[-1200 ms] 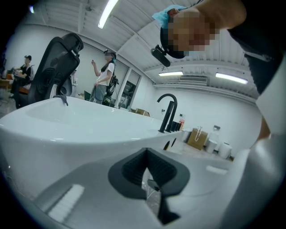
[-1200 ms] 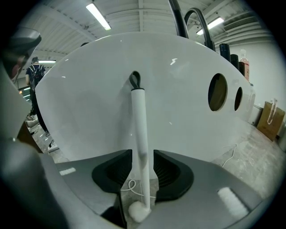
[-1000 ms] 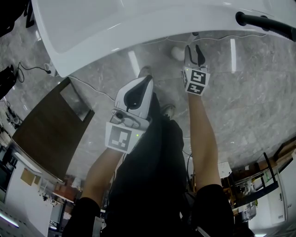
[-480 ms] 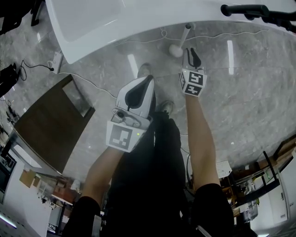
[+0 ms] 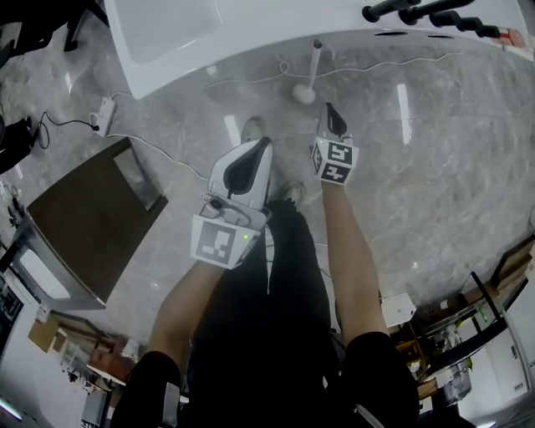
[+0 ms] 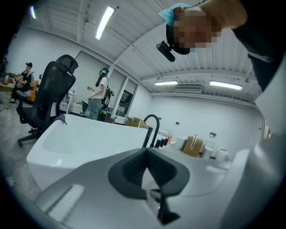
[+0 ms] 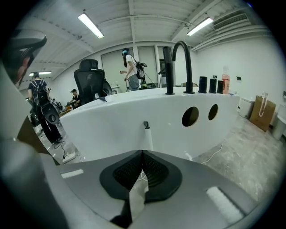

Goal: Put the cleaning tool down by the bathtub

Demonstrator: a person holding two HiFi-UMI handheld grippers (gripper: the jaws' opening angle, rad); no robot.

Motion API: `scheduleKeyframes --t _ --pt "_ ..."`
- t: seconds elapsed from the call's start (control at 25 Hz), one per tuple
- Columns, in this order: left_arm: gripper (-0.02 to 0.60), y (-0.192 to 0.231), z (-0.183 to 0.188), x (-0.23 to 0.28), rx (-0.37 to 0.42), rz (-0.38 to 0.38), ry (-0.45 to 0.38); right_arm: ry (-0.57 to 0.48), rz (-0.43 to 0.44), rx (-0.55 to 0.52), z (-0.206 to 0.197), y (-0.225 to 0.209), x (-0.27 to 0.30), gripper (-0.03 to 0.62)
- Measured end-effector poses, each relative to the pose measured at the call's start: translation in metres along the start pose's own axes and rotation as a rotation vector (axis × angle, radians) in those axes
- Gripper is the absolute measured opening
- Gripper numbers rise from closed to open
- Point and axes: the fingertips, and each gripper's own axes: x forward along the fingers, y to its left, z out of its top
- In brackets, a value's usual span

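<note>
The cleaning tool [image 5: 310,73] is a white brush with a long handle. It stands on the floor with its handle leaning on the white bathtub [image 5: 251,25]. In the right gripper view the cleaning tool's handle [image 7: 147,137] rises just beyond the jaws against the bathtub wall [image 7: 103,125]. My right gripper [image 5: 328,111] hangs a short way back from the tool, shut with nothing between its pads. My left gripper [image 5: 266,144] is lower and to the left, above my legs, also shut and holding nothing. It faces the bathtub [image 6: 89,138].
A black faucet [image 7: 178,58] stands on the tub's rim. A white cable [image 5: 251,80] and a power strip [image 5: 104,109] lie on the marble floor. A dark cabinet [image 5: 84,217] stands at the left. An office chair [image 6: 49,94] and people are behind the tub.
My right gripper has gone from open beside the tool's head to shut and has drawn back from it. The tool stays leaning on the tub. I have stepped back.
</note>
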Motion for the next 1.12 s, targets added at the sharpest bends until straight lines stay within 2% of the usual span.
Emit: scheduleKeyframes --t 0.24,0.4,1.12 --pt "0.008 -0.04 0.028 -0.023 0.01 -0.021 -0.013 0.001 -0.003 0.028 0.008 0.001 -0.056 0.002" --pt "0.008 -0.06 0.056 -0.036 0.017 -0.009 -0.066 -0.008 -0.001 0.039 0.022 0.002 -0.093 0.001" --pt "0.008 -0.13 0.162 -0.088 0.007 0.025 -0.119 -0.108 -0.013 0.072 0.124 0.001 -0.256 0.0"
